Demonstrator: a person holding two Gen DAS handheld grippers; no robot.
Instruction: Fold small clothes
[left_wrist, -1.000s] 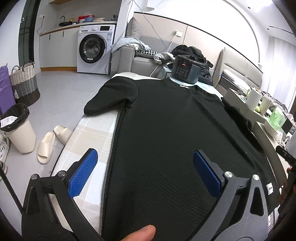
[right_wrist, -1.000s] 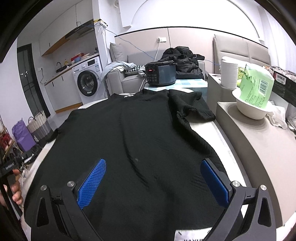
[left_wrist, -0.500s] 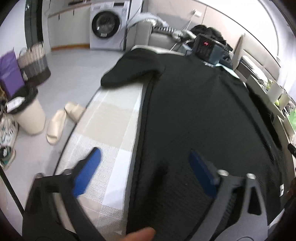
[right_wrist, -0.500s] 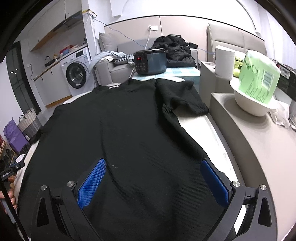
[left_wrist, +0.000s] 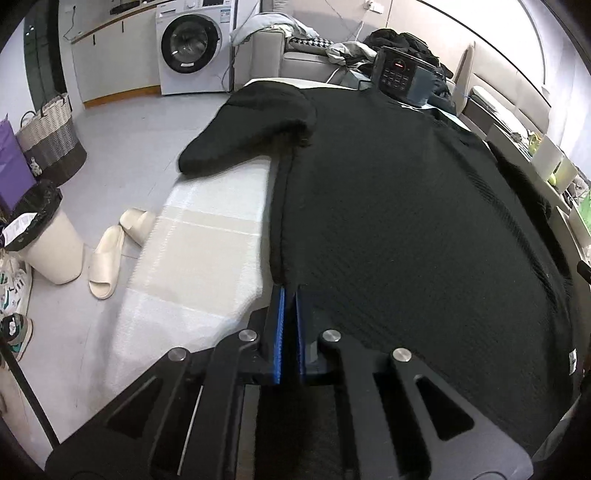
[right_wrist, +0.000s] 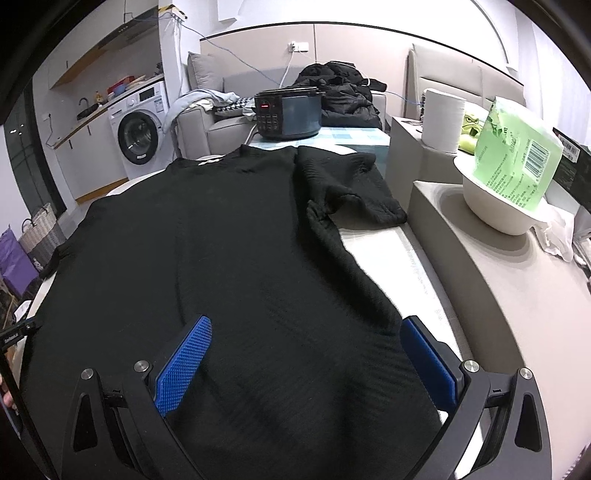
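We have the black sweater (left_wrist: 406, 221) spread flat on the checked table (left_wrist: 207, 236), neck toward the cooker (right_wrist: 288, 114) at the far end, both sleeves lying out to the sides. Our left gripper (left_wrist: 289, 295) has just been closing, and its blue pads now sit pressed together at the sweater's left side edge near the hem, with the seam running straight into them; we judge they pinch the edge, though the cloth between the pads is hard to make out. Our right gripper (right_wrist: 306, 354) hovers spread wide over the hem on the right side, nothing between its pads.

To fold well, we should bring the right gripper down onto the matching edge and pinch both layers before lifting. Then we lift both corners evenly, so the knit does not stretch or drag crooked.
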